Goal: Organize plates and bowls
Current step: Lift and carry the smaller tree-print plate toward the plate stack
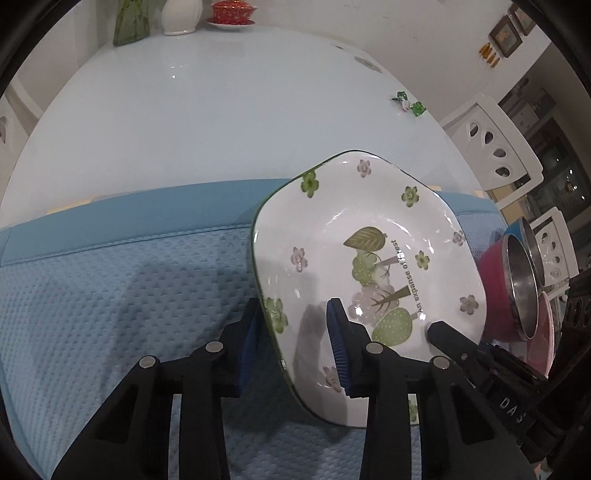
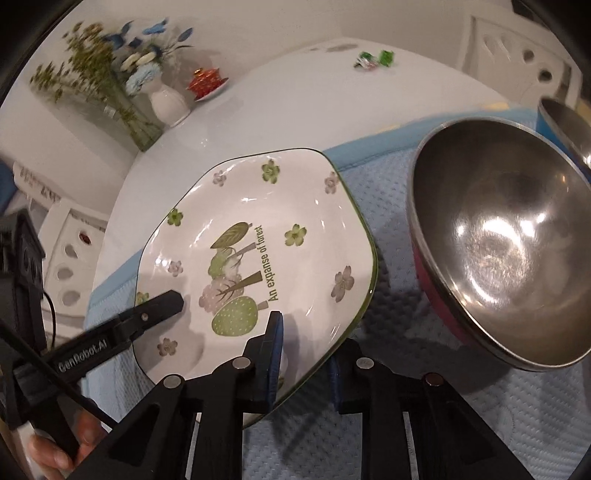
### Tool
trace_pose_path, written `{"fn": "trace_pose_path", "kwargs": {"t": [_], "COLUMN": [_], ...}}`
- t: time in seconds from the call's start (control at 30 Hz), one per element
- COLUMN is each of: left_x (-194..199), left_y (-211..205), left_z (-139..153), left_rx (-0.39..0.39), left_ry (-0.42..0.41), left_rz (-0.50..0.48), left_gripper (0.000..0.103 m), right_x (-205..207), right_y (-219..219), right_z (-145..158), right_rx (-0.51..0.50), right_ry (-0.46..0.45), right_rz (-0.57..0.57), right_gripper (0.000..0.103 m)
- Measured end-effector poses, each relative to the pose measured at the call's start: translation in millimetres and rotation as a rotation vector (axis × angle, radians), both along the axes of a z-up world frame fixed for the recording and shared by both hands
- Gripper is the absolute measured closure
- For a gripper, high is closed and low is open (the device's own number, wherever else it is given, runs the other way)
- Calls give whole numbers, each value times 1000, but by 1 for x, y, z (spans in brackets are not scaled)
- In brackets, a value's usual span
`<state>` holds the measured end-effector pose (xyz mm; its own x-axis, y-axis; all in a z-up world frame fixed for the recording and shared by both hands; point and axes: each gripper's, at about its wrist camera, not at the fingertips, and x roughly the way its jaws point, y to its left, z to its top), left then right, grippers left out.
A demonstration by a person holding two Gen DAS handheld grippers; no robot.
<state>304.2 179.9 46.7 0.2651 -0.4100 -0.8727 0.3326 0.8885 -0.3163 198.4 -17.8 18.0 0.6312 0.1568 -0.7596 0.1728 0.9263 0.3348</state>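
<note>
A white plate [image 1: 369, 221] [image 2: 295, 206] with green and pink flowers and a tree print lies over the blue mat [image 1: 110, 295] [image 2: 388, 424]. My left gripper [image 1: 295, 306] is shut on its left rim, one pad on the plate's face, the other beneath. My right gripper [image 2: 306, 339] is shut on the near right rim in the same way. Each view shows one of the other gripper's fingers [image 1: 450, 336] [image 2: 162, 302] on the plate. A steel bowl with a pink outside [image 1: 517, 288] [image 2: 498, 240] stands right of the plate, with a blue-sided bowl [image 1: 521, 229] [image 2: 561, 122] behind it.
The mat covers the near part of a white table [image 1: 221, 110] [image 2: 295, 99]. At the far end stand a white vase [image 2: 170, 103], a green glass vase [image 1: 129, 22] and a red cup on a saucer [image 2: 207, 83]. Green wrapped sweets [image 1: 521, 105] lie at right. White chairs [image 1: 495, 147] flank the table.
</note>
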Motion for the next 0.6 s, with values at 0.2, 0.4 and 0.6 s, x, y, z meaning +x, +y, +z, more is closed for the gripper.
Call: {"fn": "trace_pose_path", "kwargs": {"t": [0.2, 0.4, 0.6], "left_x": [-3, -7, -13], "left_y": [3, 41, 66], "left_z": [4, 5, 7], "left_rx": [63, 70, 52], "left_ry": [-28, -13, -10], "left_rz": [-13, 21, 51], "left_gripper": [74, 74, 73], "right_x": [-5, -13, -20], "right_y": [16, 35, 28], "right_z": [6, 2, -5], "right_rx": [-25, 50, 91], "right_ry": [2, 29, 61], "right_rz": [33, 125, 198], "right_gripper": [82, 81, 77]}}
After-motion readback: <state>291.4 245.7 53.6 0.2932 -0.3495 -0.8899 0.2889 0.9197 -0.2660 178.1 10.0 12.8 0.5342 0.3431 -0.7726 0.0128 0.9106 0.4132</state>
